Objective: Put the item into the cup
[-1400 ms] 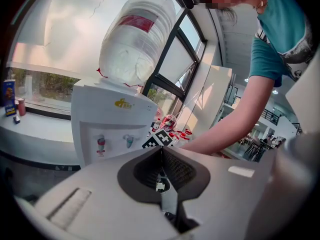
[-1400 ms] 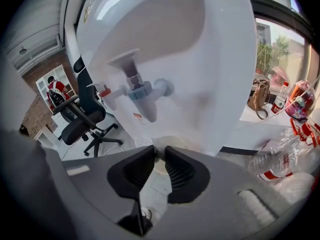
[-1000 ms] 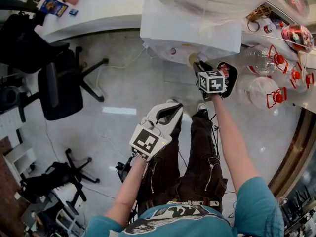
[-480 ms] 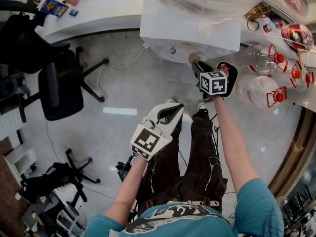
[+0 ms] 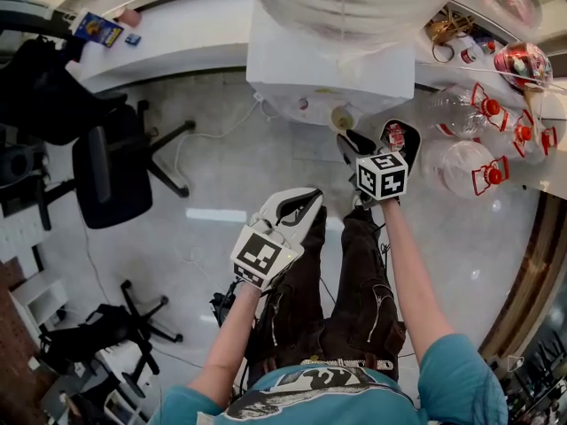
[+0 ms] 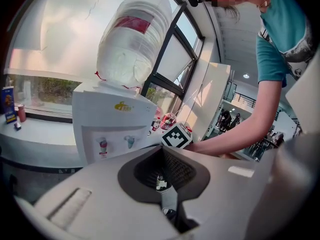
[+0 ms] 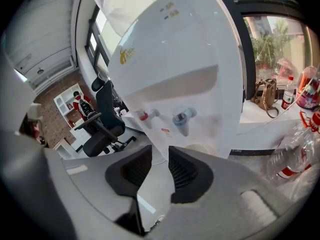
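Observation:
A white water dispenser [image 5: 332, 69] stands ahead with a big bottle on top. A beige cup [image 5: 343, 118] sits under its taps, and its rim [image 7: 200, 148] shows below the blue tap in the right gripper view. My right gripper [image 5: 376, 138] hovers just short of the cup, slightly to its right. Its jaws [image 7: 160, 159] are apart and closing, with nothing between them. My left gripper [image 5: 299, 204] hangs lower, over the person's legs, away from the dispenser. Its pads [image 6: 161, 156] meet, and I cannot make out any item in them.
Several clear water bottles [image 5: 461, 162] with red handles lie on the floor to the right. A black office chair [image 5: 106, 162] stands at the left. A white counter [image 5: 177, 25] runs behind the dispenser. A brown bag [image 7: 267, 96] sits on the sill.
My right gripper has drawn back a little from the dispenser toward the person. The left gripper has barely moved.

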